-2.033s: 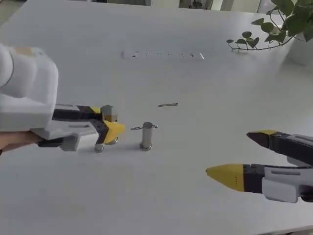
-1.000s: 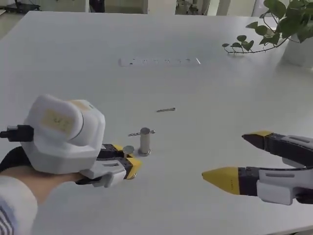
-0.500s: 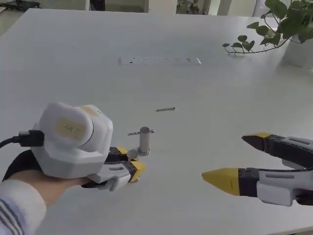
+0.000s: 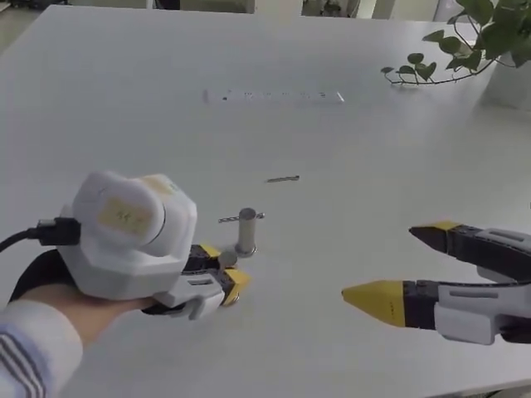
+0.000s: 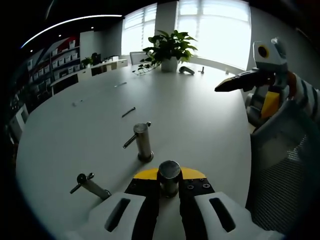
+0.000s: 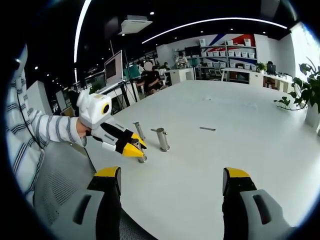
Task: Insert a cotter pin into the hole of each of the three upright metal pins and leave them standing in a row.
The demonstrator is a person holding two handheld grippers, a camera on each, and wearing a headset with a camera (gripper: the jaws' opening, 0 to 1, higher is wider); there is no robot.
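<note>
Over the table [image 4: 332, 133], left gripper [image 4: 226, 283] clamps a metal pin [image 5: 169, 172]; right gripper [image 6: 171, 175] hangs with jaws released.

On the desk [image 4: 124, 99] we have an upright pin [image 4: 246, 231] mid-desk, the loose cotter pin [image 4: 283, 178] behind it, a power strip [image 4: 274, 96] farther back and a plant [image 4: 489, 33] at the far right. The left gripper [image 4: 224, 269] sits just front-left of that pin with a second pin [image 5: 169, 176] between its jaws, and a third pin [image 5: 93, 186] is to its left. The right gripper [image 4: 380, 262] is well apart on the right.
</note>
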